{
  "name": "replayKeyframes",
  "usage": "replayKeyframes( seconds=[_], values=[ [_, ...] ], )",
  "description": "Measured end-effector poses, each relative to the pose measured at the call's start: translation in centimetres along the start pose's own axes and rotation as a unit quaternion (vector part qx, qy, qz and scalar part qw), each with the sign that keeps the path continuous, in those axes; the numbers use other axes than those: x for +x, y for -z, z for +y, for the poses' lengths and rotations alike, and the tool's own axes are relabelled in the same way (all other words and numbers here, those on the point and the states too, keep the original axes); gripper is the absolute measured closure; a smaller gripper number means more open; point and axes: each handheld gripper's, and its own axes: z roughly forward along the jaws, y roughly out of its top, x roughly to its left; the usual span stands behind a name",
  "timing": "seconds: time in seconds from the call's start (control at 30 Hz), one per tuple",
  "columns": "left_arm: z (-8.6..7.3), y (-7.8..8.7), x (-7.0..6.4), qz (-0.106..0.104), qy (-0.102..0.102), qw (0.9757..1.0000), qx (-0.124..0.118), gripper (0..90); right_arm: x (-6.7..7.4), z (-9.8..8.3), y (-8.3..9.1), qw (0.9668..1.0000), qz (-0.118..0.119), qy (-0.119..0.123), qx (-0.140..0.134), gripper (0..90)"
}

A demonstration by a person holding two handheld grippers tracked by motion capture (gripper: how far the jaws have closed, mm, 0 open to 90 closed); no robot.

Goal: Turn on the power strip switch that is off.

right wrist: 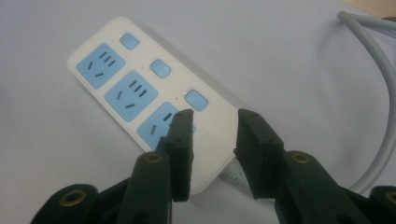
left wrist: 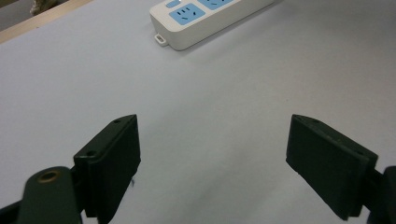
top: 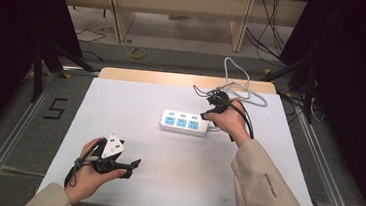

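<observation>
My right gripper (right wrist: 212, 126): jaws apart over power strip (right wrist: 140, 93)'s cord end, gripping nothing | strip's long axis runs away up-left | my left gripper (left wrist: 212, 154): jaws wide apart, empty.

The power strip (top: 184, 123) lies on the tabletop (top: 135, 104), right of centre. Its cord (top: 245, 91) loops behind it toward the far edge. The left gripper (top: 133, 165) sits near the front left, well apart.
</observation>
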Motion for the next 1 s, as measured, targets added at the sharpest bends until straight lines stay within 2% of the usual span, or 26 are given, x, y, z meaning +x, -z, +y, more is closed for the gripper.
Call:
replayKeyframes(
  seconds=[0.5, 1.0],
  values=[
    [-0.1, 0.0, 0.1, 0.001, 0.003, 1.0000, -0.001, 17.4, -0.2, -1.4, 1.5, 0.9998, 0.006, 0.003, -0.018, 61.8],
    [-0.1, 0.1, 0.2, 0.002, 0.007, 1.0000, 0.000, 17.4, -1.1, -4.0, 3.2, 0.9994, 0.005, 0.006, -0.035, 54.6]
  ],
)
